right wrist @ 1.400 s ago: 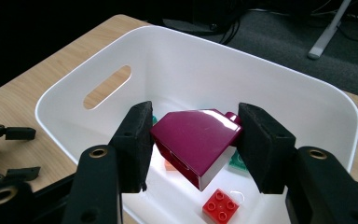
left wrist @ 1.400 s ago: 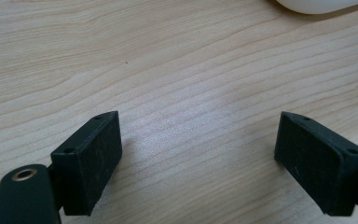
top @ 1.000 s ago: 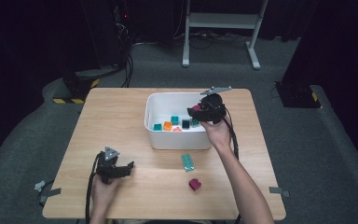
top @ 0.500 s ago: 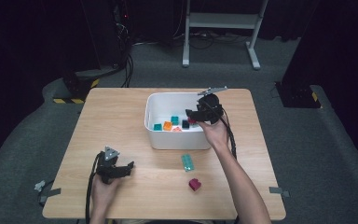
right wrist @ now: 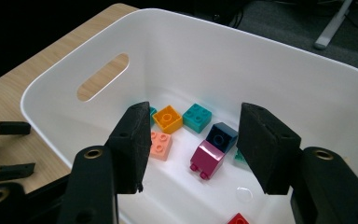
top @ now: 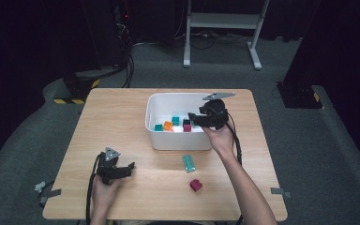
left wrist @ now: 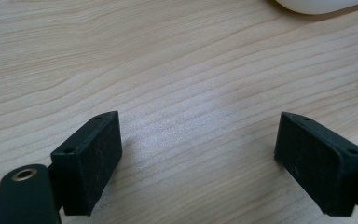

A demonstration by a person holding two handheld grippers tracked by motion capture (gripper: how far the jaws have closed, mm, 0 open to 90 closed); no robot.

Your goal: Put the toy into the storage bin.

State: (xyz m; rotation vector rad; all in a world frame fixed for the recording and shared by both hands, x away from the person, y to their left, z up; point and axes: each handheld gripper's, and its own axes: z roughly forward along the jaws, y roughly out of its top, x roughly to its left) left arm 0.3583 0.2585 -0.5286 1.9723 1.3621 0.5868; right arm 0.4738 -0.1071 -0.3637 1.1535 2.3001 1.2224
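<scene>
A white bin (top: 178, 140) stands at the table's far middle and holds several bricks. My right gripper (top: 193, 120) hovers over its right side, open, with nothing between the jaws. Looking along that gripper (right wrist: 196, 128), the bin (right wrist: 261, 46) floor shows an orange brick (right wrist: 168, 118), a teal brick (right wrist: 197, 117), a dark blue brick (right wrist: 221, 136), a magenta brick (right wrist: 206, 158), a salmon brick (right wrist: 161, 143) and a red brick (right wrist: 238, 219). My left gripper (top: 129, 167) rests open on the wood at the near left, its jaws (left wrist: 200, 154) wide apart over bare table.
A flat teal brick (top: 188, 162) lies on the table just in front of the bin. A magenta brick (top: 196, 185) sits nearer the front edge. A metal stand (top: 220, 18) and cables are on the floor beyond the table.
My right gripper has shifted slightly over the bin's right side. The left hand and its gripper have stayed where they were.
</scene>
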